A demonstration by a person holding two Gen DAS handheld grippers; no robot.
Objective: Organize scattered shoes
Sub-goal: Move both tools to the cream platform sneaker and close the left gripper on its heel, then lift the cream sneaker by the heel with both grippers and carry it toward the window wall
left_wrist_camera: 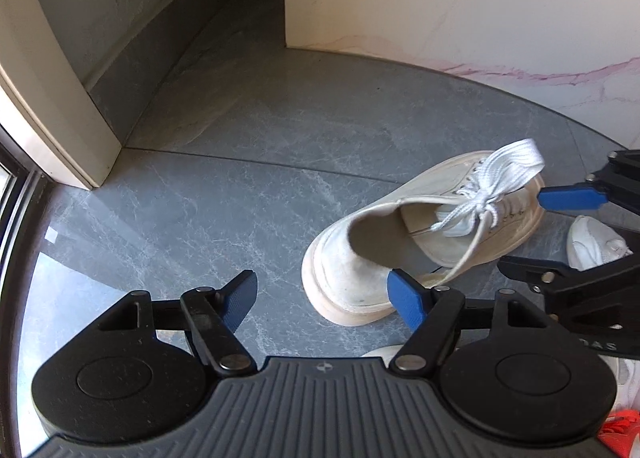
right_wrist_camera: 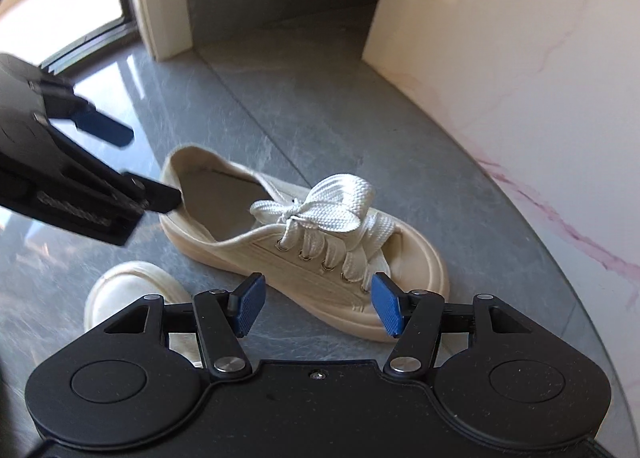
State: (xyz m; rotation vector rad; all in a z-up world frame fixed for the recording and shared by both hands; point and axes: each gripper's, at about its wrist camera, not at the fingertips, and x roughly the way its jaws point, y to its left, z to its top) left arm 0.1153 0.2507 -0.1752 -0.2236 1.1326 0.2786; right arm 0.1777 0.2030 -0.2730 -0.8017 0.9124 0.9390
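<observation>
Floor: grey stone tiles (left_wrist_camera: pixel 224 194) with pale veins, shiny where the sun hits.
Cream shoe: a cream shoe (right_wrist_camera: pixel 304 246) with a thick sole stands upright on the floor, close to the white wall (right_wrist_camera: pixel 500 58) with pink streaks.
Laces: wide white laces (right_wrist_camera: pixel 320 210) are tied in a big floppy bow on top.
Left gripper: the left gripper (left_wrist_camera: pixel 322 296) has its blue pads wide apart. One pad (left_wrist_camera: pixel 408 298) is just beside the heel of the cream shoe; I cannot tell if it touches. Nothing is held.
Right gripper: the right gripper (right_wrist_camera: pixel 316 308) hangs over the side of the cream shoe by the lace holes. Its pads are apart and do not pinch anything.
Other shoes: a second cream shoe's toe (right_wrist_camera: pixel 132 294) peeks out near the right gripper. A white shoe (left_wrist_camera: pixel 592 242) and something orange-red (left_wrist_camera: pixel 620 430) show at the right edge of the left view.
Doorway: a cream door frame (left_wrist_camera: pixel 52 130) stands at the left, with a dim grey nook behind it.
</observation>
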